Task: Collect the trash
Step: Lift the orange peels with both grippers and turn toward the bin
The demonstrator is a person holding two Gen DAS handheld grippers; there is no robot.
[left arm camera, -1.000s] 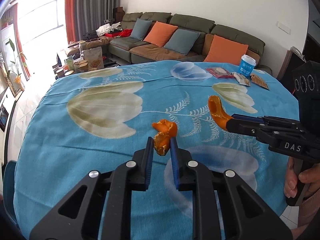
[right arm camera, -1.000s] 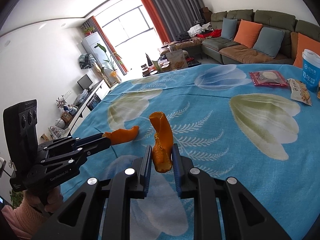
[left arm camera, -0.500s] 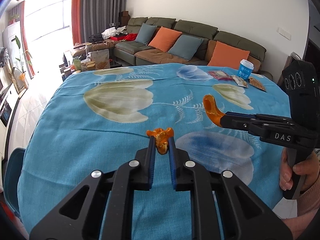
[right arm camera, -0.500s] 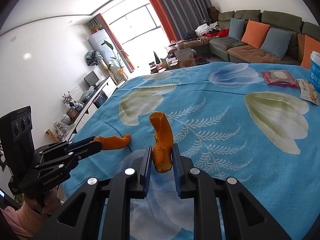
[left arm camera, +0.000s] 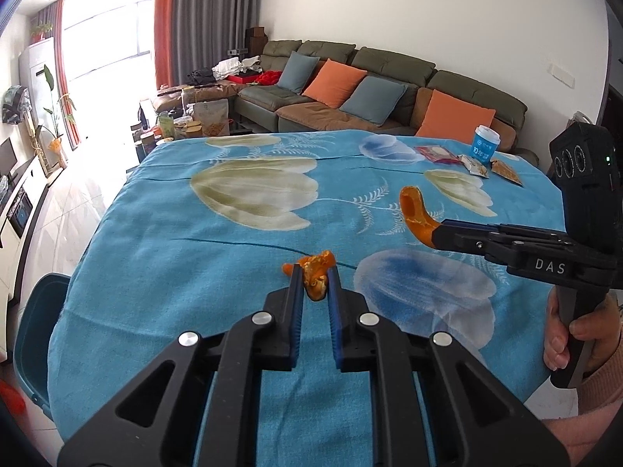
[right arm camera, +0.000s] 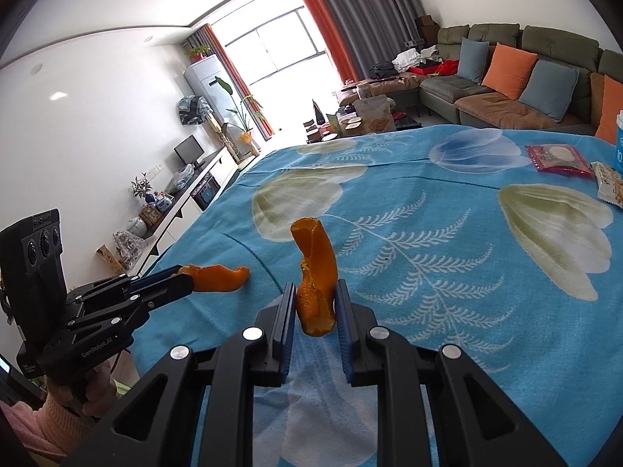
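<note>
Both hands have drawn back toward the near edge of the desk since the earlier frames, so more of its blue flowered cloth (left arm camera: 163, 257) shows ahead of them. The left tool (left arm camera: 314, 286) has narrowed a little over that time and now pinches a crumpled scrap of orange citrus peel (left arm camera: 315, 272) between its blue pads, lifted clear of the cloth. The right tool (right arm camera: 314, 307) is nearly closed on a longer curled strip of orange peel (right arm camera: 313, 268), which stands upright out of its tips. Each piece is gripped at its lower end and carried in the air, likely so neither drags while it travels to a bin. Far back on the cloth remain a blue paper cup (left arm camera: 485, 144) and flat snack wrappers (left arm camera: 473, 161), not yet collected.
</note>
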